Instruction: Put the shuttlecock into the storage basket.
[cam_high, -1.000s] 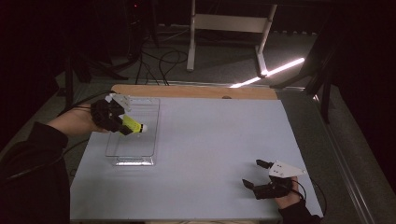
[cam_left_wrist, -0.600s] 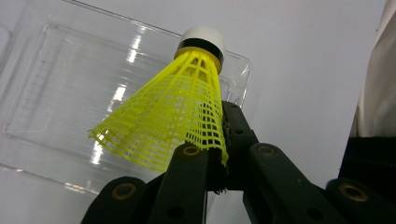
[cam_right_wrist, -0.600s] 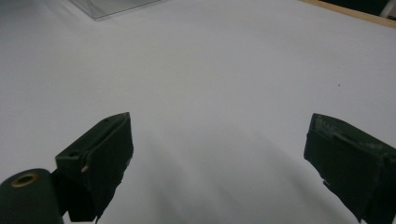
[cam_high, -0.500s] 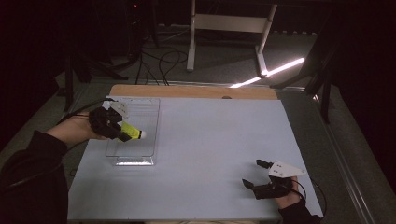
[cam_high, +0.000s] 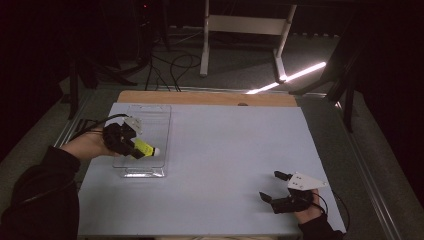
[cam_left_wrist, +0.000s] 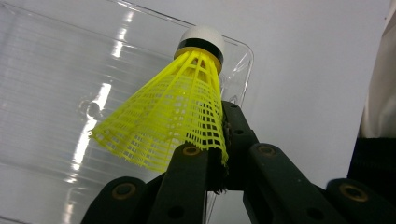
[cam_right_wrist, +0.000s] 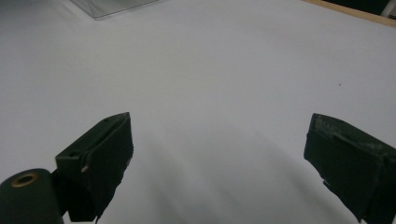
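While the left gripper (cam_high: 131, 145) is hanging over the clear, shallow rectangular plastic tray (cam_high: 150, 112) at the left side of the table, its black jaws are pinching the rim of a yellow plastic mesh shuttlecock with a white cap and black band (cam_high: 144, 148). The left gripper view is showing the shuttlecock (cam_left_wrist: 177, 107) with its skirt edge clamped between the jaws, the cap pointing away from the gripper and the tray (cam_left_wrist: 51, 93) lying behind it. From the high view the cap is pointing toward the table's middle, above the tray's near half; whether the shuttlecock is touching the tray I cannot tell.

The right gripper (cam_high: 274, 187) is sitting low at the near right corner of the pale blue-grey table cover (cam_high: 230, 150), well apart from the tray. Its jaws are standing wide apart with nothing between them, the bare cover (cam_right_wrist: 219, 70) lying ahead and one tray corner (cam_right_wrist: 112, 7) showing at the top edge.
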